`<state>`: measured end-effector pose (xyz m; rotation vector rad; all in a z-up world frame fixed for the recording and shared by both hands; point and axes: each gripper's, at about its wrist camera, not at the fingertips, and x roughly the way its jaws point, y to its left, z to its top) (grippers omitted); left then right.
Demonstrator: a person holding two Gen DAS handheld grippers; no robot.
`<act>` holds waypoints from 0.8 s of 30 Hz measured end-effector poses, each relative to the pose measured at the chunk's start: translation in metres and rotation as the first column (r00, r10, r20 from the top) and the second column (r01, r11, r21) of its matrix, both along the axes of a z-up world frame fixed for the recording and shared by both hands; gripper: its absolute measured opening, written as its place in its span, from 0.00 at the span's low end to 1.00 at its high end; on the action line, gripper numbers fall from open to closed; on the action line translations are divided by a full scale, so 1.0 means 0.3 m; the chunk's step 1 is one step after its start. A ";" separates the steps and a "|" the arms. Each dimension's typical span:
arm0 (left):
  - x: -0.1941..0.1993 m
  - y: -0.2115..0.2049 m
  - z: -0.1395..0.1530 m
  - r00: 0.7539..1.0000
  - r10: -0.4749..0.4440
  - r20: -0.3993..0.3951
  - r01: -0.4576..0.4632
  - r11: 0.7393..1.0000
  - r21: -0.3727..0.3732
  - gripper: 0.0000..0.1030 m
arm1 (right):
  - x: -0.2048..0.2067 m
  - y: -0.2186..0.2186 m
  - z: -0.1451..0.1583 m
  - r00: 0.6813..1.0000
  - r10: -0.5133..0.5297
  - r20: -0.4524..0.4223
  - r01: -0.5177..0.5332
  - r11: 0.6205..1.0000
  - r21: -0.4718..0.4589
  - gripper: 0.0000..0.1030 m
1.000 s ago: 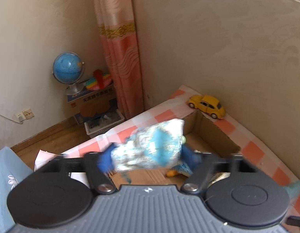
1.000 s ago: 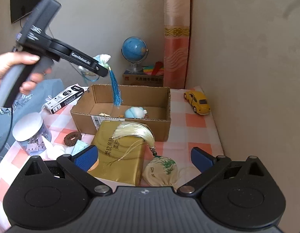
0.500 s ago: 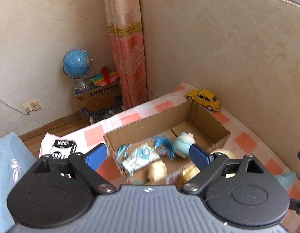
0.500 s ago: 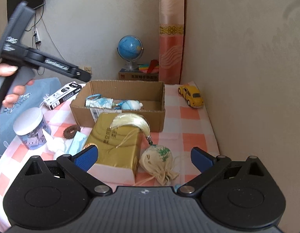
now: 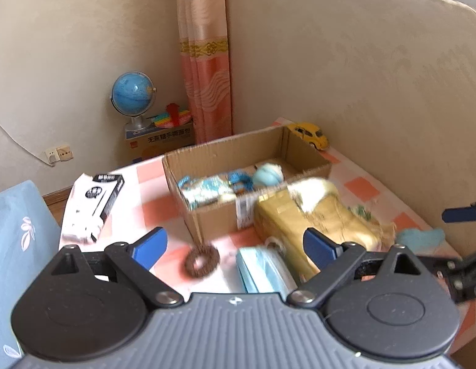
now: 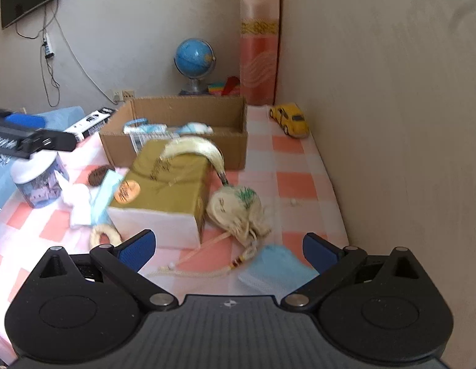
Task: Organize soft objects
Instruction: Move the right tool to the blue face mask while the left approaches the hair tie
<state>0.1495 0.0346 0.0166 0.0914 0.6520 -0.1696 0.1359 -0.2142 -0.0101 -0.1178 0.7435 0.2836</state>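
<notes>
A cardboard box (image 5: 207, 215) (image 6: 188, 113) on the checked table holds a blue-patterned pouch (image 5: 204, 189) (image 6: 145, 129) and a pale blue plush (image 5: 267, 175) (image 6: 193, 128). My left gripper (image 5: 234, 246) is open and empty above a brown ring (image 5: 201, 260) and a blue mask (image 5: 262, 269). My right gripper (image 6: 228, 246) is open and empty, just behind a cream drawstring pouch (image 6: 238, 212) and a blue cloth (image 6: 276, 266). A cream tassel (image 6: 196, 149) lies over a gold box (image 6: 164, 184).
A yellow toy car (image 6: 290, 120) stands by the wall at the back right. A jar (image 6: 38, 181), white tissue (image 6: 78, 206) and a cream ring (image 6: 104, 235) lie at the left. A black-and-white carton (image 5: 107, 193) lies left of the box. A globe (image 5: 133, 95) stands behind.
My left gripper opened and dropped the blue-patterned pouch into the cardboard box, then pulled back and down toward the table's near side. My right gripper moved slightly back and lower.
</notes>
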 end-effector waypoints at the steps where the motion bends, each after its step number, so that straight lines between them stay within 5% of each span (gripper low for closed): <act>1: -0.021 -0.004 -0.014 1.000 -0.005 -0.002 0.005 1.000 0.001 0.92 | -0.002 -0.005 -0.010 1.000 -0.009 -0.005 0.009 1.000 -0.002 1.00; 14: -0.143 -0.098 -0.177 0.993 -0.088 -0.075 0.087 0.996 -0.007 0.92 | -0.009 -0.068 -0.152 0.993 -0.098 -0.061 0.094 0.994 -0.063 1.00; 24: -0.134 -0.106 -0.210 0.991 -0.093 -0.099 0.091 0.996 -0.018 0.92 | 0.050 -0.084 -0.142 0.988 -0.151 0.011 0.151 0.985 -0.080 1.00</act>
